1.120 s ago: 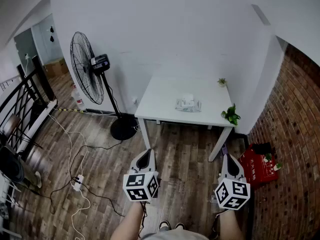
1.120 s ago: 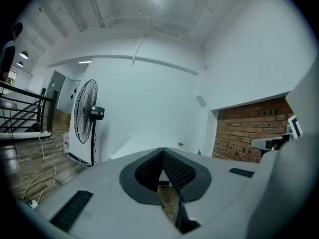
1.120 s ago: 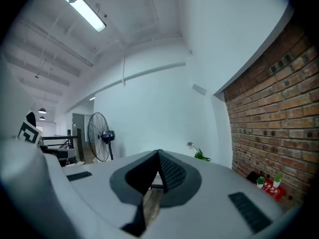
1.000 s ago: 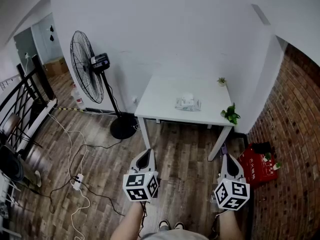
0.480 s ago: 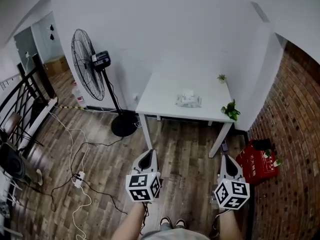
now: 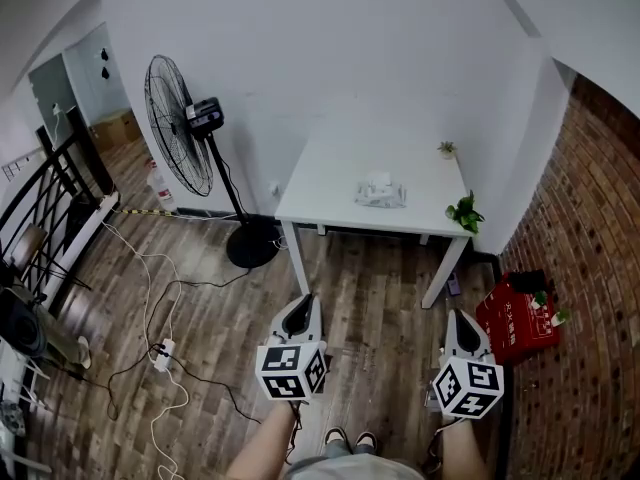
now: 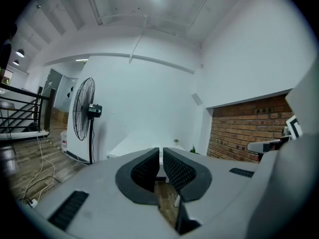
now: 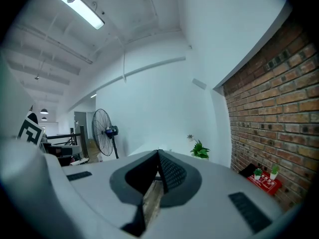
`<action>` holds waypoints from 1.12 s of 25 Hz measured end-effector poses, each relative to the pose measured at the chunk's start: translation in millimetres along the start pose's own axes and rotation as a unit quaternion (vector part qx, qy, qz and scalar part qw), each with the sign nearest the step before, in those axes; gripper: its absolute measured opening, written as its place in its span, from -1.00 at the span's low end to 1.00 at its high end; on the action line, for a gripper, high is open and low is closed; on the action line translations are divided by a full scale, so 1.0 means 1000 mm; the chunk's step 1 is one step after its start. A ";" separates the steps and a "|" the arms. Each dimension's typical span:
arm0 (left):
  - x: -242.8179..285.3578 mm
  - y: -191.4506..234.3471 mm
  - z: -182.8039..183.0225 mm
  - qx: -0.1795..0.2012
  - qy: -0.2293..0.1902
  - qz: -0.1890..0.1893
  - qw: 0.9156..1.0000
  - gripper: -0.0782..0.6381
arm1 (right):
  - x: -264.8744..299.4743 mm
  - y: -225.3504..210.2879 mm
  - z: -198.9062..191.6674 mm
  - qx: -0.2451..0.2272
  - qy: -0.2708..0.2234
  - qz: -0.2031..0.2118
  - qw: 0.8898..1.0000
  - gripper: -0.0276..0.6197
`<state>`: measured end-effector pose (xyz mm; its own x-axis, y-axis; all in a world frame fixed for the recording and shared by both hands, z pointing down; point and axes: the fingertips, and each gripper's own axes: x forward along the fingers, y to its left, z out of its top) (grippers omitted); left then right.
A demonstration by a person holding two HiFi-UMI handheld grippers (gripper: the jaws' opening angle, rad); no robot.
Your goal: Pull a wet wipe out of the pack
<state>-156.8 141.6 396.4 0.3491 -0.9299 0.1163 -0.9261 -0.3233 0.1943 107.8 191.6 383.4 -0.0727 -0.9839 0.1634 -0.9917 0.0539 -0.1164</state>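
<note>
Both closed and empty, left tool (image 6: 303,300) and right tool (image 6: 460,316) hover far from the pale wipe pack (image 6: 380,194).

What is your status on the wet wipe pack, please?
Left gripper and right gripper closed, empty, low over the floor. Pack on table, well ahead, untouched. Nothing seen in the way.

left gripper (image 7: 160,152) | jaws nearly together | fan (image 7: 82,108) left | table (image 7: 130,145) ahead
</note>
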 end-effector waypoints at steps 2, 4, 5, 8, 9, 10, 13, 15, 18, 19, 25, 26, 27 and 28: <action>0.000 0.000 -0.001 -0.001 0.002 0.000 1.000 -0.76 | -0.001 -0.002 -0.001 0.002 0.001 -0.003 1.000 -0.91; -0.001 0.001 -0.003 0.000 0.004 0.001 1.000 -0.76 | -0.003 -0.002 -0.002 0.004 0.002 -0.005 1.000 -0.91; -0.001 0.001 -0.003 0.000 0.005 0.001 1.000 -0.75 | -0.003 -0.002 -0.003 0.004 0.003 -0.006 1.000 -0.91; -0.002 0.003 -0.004 -0.001 0.007 0.000 1.000 -0.66 | -0.003 -0.001 -0.002 0.004 0.001 -0.006 1.000 -0.91; -0.002 0.004 -0.004 0.000 0.008 0.000 1.000 -0.65 | -0.004 0.000 -0.002 0.004 0.001 -0.006 1.000 -0.91; -0.003 0.005 -0.004 0.001 0.008 0.000 1.000 -0.64 | -0.004 0.001 -0.002 0.004 0.000 -0.006 1.000 -0.91; -0.004 0.008 -0.005 0.002 0.008 0.000 1.000 -0.58 | -0.003 0.003 -0.001 0.004 -0.001 -0.006 1.000 -0.91; -0.005 0.011 -0.006 0.003 0.009 0.001 1.000 -0.56 | -0.003 0.005 -0.001 0.005 -0.002 -0.008 1.000 -0.91; -0.006 0.015 -0.007 0.005 0.012 0.001 1.000 -0.54 | -0.002 0.007 0.001 0.008 -0.005 -0.012 1.000 -0.91; -0.007 0.017 -0.006 0.006 0.011 0.001 1.000 -0.54 | -0.001 0.008 0.002 0.009 -0.007 -0.014 1.000 -0.91; -0.007 0.036 -0.007 0.010 0.017 0.002 1.000 -0.54 | 0.003 0.020 0.003 0.007 -0.012 -0.023 1.000 -0.91; -0.006 0.038 -0.009 0.010 0.018 0.002 1.000 -0.54 | 0.004 0.022 0.003 0.005 -0.011 -0.024 1.000 -0.91; -0.005 0.041 -0.010 0.010 0.019 0.003 1.000 -0.54 | 0.005 0.024 0.002 0.004 -0.011 -0.024 1.000 -0.91; -0.003 0.043 -0.011 0.009 0.020 0.004 1.000 -0.54 | 0.007 0.025 0.001 0.004 -0.010 -0.024 1.000 -0.91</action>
<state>-196.1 132.7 414.9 0.3471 -0.9247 0.1564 -0.9310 -0.3196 0.1766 82.4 186.2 380.2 -0.0239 -0.9884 0.1501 -0.9932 0.0064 -0.1162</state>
